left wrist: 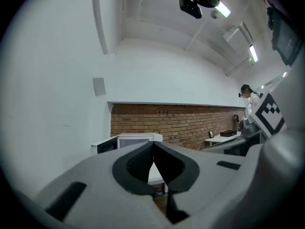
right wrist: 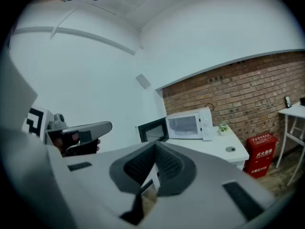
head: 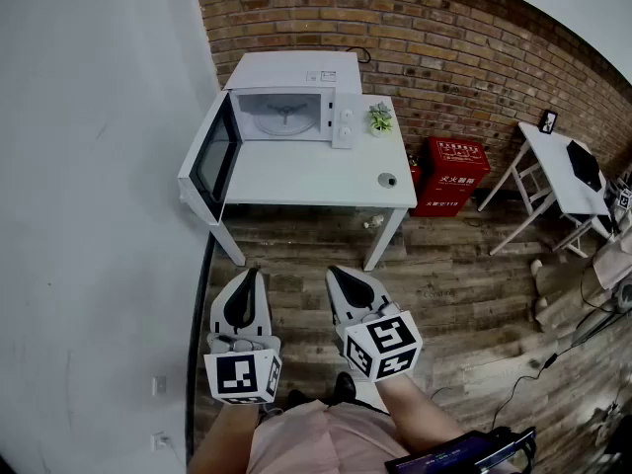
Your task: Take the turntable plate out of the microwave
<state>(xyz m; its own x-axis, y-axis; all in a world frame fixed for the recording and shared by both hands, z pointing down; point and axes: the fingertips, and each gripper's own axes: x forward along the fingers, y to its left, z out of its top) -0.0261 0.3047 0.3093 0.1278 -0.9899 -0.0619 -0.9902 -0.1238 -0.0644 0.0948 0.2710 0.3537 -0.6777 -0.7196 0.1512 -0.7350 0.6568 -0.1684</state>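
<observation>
Microwave [head: 286, 97] door open, turntable plate [head: 283, 118] inside — removal pending. Left gripper [head: 253, 274] & right gripper [head: 334, 271]: jaws closed, empty, well apart from microwave.

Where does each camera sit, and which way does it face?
Head view: on the person's head, looking steeply down at table and open microwave; forearms, left tool, right tool show.
Left gripper view: rides the left tool, facing the microwave past shut jaws; right tool's cube shows.
Right gripper view: rides the right tool, facing the microwave; left tool shows.
Shared: the microwave, in all three.
</observation>
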